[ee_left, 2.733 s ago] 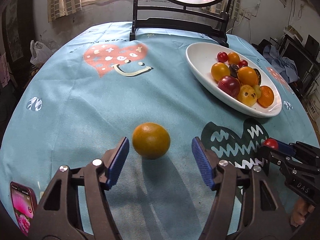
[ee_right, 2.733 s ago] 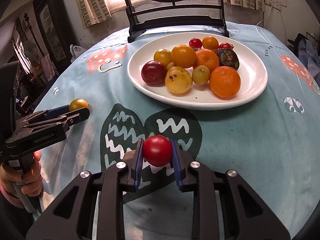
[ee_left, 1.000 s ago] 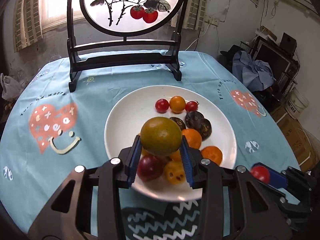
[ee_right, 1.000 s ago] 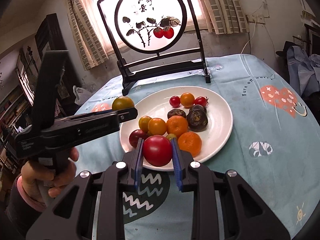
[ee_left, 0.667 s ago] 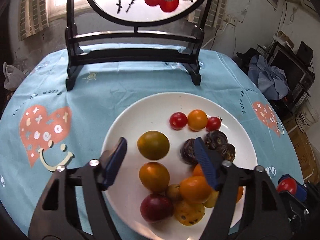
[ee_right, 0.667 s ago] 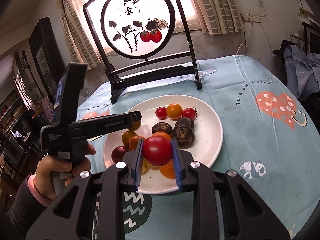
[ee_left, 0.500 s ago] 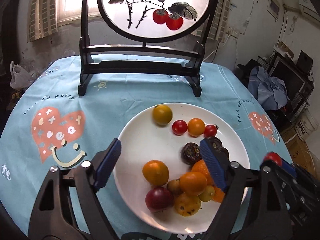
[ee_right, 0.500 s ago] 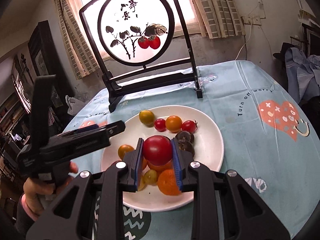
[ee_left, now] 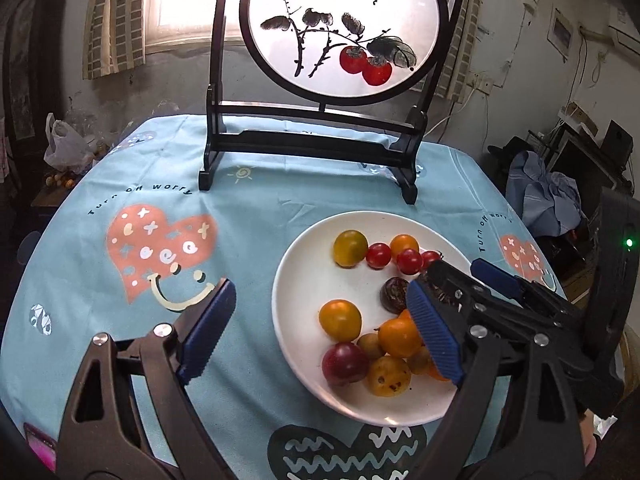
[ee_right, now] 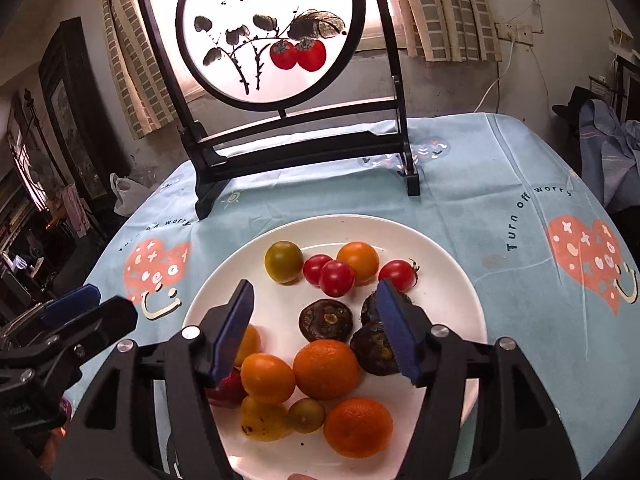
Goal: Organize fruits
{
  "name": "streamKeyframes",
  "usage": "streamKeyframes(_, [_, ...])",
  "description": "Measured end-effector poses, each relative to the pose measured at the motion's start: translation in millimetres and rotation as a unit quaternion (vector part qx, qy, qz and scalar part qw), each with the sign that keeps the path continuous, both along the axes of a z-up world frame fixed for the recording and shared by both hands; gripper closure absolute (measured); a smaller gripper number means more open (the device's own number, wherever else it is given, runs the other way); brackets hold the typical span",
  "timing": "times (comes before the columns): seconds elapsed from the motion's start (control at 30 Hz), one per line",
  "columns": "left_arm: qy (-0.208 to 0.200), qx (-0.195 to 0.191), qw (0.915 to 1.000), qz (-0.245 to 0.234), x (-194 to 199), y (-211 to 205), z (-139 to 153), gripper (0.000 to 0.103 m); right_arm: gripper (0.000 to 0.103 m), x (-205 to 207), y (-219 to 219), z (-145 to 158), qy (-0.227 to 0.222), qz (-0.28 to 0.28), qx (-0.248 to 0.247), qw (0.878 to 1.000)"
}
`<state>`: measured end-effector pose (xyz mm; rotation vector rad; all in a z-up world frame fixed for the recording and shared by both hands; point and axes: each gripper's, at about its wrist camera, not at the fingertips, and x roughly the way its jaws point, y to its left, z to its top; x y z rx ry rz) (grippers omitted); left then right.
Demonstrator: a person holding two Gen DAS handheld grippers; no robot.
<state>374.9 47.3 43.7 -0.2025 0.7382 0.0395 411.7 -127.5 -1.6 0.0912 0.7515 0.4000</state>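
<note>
We record: left gripper [ee_left: 320,336] tilted down over the plate's [ee_right: 460,280] left edge, jaws wide, empty. Right gripper [ee_right: 316,330] tilted down above the plate, jaws just opened, empty. Red tomato [ee_right: 336,278] rests far side, among small tomatoes.

Plate [ee_right: 452,276]: glossy white glazed ceramic, smooth. Cloth [ee_left: 120,320] on counter: matt light-blue fabric, printed, faintly creased. Tomatoes [ee_right: 336,278] at plate's 12 o'clock: shiny, smooth skin. Oranges [ee_right: 326,368]: dull, pebbled peel. Dark fruits [ee_right: 326,320] at plate centre: rough, matt, wrinkled. Yellow fruit [ee_right: 262,420] at 7 o'clock: speckled skin. Left hand-held gripper [ee_left: 320,334] and right hand-held gripper [ee_right: 320,334]: matt black plastic frames, bright metal screws, ribbed blue rubbery pads [ee_left: 434,332]. Screen stand [ee_left: 304,144] at counter's 12 o'clock: lacquered dark wood, semi-gloss; its panel translucent, painted. Wall [ee_left: 500,80]: rough, stained plaster.
</note>
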Motion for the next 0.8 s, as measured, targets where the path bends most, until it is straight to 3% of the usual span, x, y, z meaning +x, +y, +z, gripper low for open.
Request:
streamKeyframes(0.07, [-0.003, 0.001, 1.0, 0.003, -4.7, 1.0, 2.8, 0.014, 0.028, -11.9, -1.7, 5.3, -0.007, -0.002, -0.013, 1.0])
streamKeyframes(0.13, [-0.009, 0.001, 1.0, 0.002, -13.6, 1.7, 7.5, 0.011, 0.001, -25.3, -5.7, 10.9, -0.014, -0.007, -0.025, 1.0])
streamKeyframes(0.43, [-0.034, 0.04, 0.9986, -0.01, -82.4, -4.2, 19.6, 0.004, 0.001, -93.6, -20.8, 23.6, -0.026, -0.005, -0.056, 0.998])
streamKeyframes(0.8, [-0.009, 0.048, 0.9981, -0.037, -184.2, -7.8, -16.2, 0.004, 0.001, -187.8, -33.2, 13.3, -0.018, 0.017, -0.068, 0.997])
